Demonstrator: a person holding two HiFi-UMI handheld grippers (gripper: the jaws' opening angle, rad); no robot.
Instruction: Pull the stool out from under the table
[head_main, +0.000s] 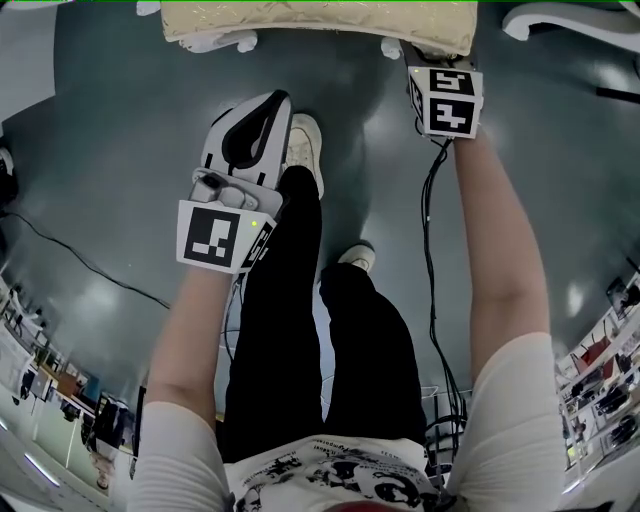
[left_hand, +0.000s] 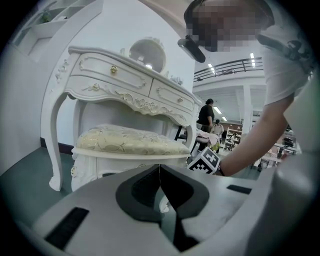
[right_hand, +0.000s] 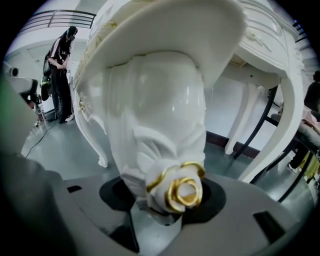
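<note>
The stool (head_main: 320, 25) has a cream patterned cushion and a white carved base; in the head view it lies at the top edge. In the right gripper view one carved white leg (right_hand: 160, 125) with a gold rose (right_hand: 182, 190) sits between the jaws of my right gripper (right_hand: 165, 212), which is shut on it. The right gripper's marker cube (head_main: 445, 100) shows just below the seat's right corner. My left gripper (head_main: 268, 105) hangs apart from the stool, below the seat's left side, jaws shut and empty. The left gripper view shows the stool (left_hand: 130, 142) in front of the white dressing table (left_hand: 130, 82).
The person's dark-trousered legs and pale shoes (head_main: 305, 145) stand on the grey floor between the grippers. A black cable (head_main: 432, 260) trails down from the right gripper. Curved table legs (right_hand: 280, 130) stand right of the stool. People (left_hand: 206, 114) stand far behind; shelves line the room's edges.
</note>
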